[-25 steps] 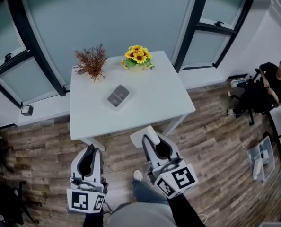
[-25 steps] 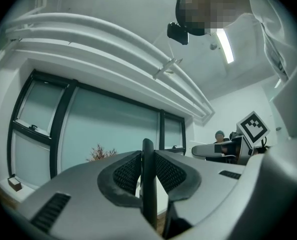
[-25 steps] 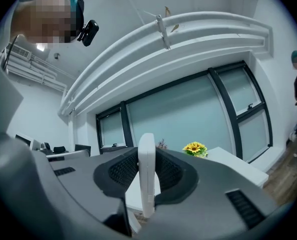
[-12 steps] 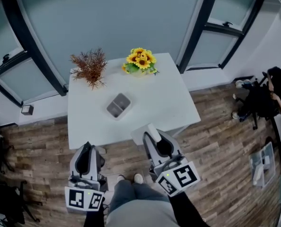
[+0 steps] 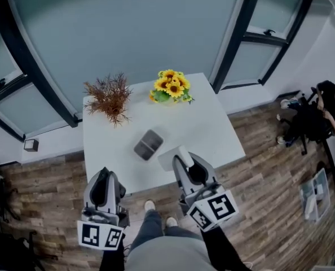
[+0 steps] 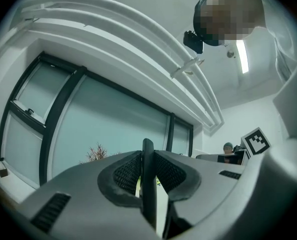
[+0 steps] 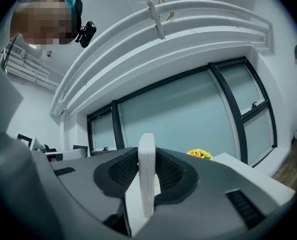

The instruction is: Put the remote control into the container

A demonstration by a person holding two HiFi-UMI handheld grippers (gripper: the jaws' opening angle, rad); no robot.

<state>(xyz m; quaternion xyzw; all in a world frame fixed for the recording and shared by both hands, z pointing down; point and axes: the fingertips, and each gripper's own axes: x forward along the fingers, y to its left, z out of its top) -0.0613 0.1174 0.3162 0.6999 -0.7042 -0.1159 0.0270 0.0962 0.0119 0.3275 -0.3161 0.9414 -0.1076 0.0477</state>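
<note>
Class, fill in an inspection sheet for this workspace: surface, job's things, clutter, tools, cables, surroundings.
Surface: white table, standing by the windows.
Job's things: grey container on the table; white remote held over the near table edge, not in the container.
Clutter: dried plant and sunflowers at the table's far edge.
Tools: right tool shut on the white remote; left tool shut on a dark slim object.
Cables: nothing seen.
Surroundings: wood floor; seated person off to the right.
</note>
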